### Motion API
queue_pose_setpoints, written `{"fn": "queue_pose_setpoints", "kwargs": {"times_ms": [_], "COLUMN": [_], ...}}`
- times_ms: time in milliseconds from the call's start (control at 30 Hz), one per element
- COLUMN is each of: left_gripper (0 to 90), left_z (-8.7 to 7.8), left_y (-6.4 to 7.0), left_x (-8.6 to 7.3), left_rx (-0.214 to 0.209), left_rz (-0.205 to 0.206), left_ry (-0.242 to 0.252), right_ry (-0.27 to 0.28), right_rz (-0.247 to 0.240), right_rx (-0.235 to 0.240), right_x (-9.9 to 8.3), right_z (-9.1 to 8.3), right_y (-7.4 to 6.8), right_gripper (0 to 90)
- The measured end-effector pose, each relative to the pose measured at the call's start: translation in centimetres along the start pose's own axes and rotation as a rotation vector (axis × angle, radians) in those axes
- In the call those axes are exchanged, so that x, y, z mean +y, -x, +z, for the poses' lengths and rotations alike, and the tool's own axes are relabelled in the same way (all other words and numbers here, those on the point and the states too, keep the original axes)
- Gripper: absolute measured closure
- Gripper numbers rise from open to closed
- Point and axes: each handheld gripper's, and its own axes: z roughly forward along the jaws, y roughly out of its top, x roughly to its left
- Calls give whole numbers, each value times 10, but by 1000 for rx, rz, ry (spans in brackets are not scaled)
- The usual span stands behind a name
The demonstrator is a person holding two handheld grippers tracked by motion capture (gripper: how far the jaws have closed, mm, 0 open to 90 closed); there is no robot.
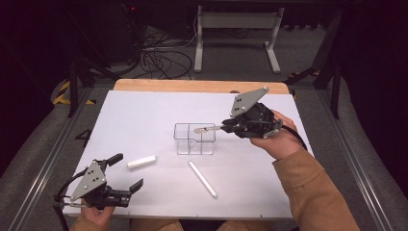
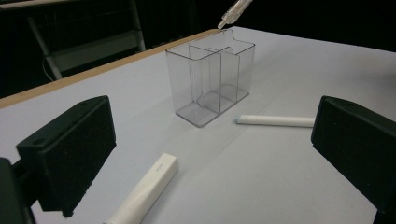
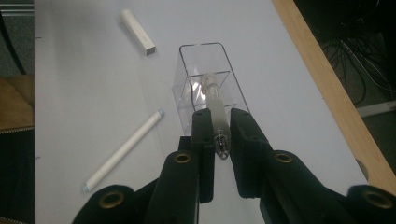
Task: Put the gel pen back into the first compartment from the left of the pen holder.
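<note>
Above clear organizer, right tool clamps pen; left tool gapes wide, well apart

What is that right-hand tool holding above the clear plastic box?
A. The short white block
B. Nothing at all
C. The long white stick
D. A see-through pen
D. The right gripper has its fingers shut on a see-through pen whose tip hangs over the clear box, while the short white block and the long white stick lie on the table.
</note>
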Motion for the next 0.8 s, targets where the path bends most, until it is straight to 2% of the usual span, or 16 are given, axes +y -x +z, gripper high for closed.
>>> {"fn": "queue_pose_setpoints", "kwargs": {"times_ms": [400, 800], "left_gripper": [6, 6], "left_z": [0, -1], "left_y": [0, 0], "left_x": [0, 0], "left_rx": [-2, -5], "left_rz": [1, -3], "left_ry": [0, -1], "right_ry": [-12, -14], "right_rz": [1, -3], "right_rx": [13, 28], "right_x": [17, 28], "right_z": [21, 31], "right_y": [7, 9], "right_gripper": [806, 806]}}
